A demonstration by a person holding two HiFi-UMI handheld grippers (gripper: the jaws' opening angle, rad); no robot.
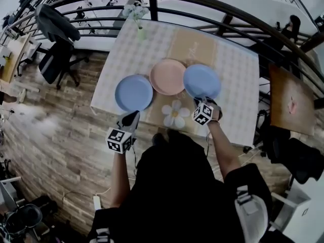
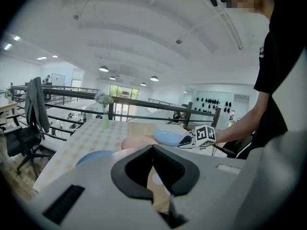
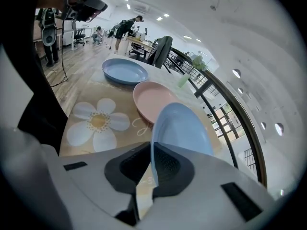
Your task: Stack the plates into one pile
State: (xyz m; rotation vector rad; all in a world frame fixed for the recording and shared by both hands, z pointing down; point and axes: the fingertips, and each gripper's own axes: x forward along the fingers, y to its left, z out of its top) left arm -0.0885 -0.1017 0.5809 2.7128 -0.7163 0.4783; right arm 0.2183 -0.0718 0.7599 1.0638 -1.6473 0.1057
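Three plates are on or over the checked table (image 1: 234, 87). A blue plate (image 1: 133, 92) (image 3: 124, 71) lies at the left and a pink plate (image 1: 168, 76) (image 3: 153, 97) in the middle. My right gripper (image 1: 205, 104) (image 3: 152, 150) is shut on the near rim of a light blue plate (image 1: 201, 81) (image 3: 184, 128), held tilted and lifted just right of the pink one. My left gripper (image 1: 129, 120) (image 2: 154, 150) hovers at the table's front edge, just before the blue plate (image 2: 96, 156), jaws together and holding nothing. From the left gripper view the lifted plate (image 2: 168, 137) hangs above the pink plate (image 2: 134, 142).
A vase of flowers (image 1: 139, 32) (image 2: 105, 119) stands at the table's far left edge. A white flower print (image 1: 174, 114) marks the cloth between my grippers. A dark railing (image 1: 202, 4) curves behind the table; an office chair with a jacket (image 1: 55, 39) stands to the left.
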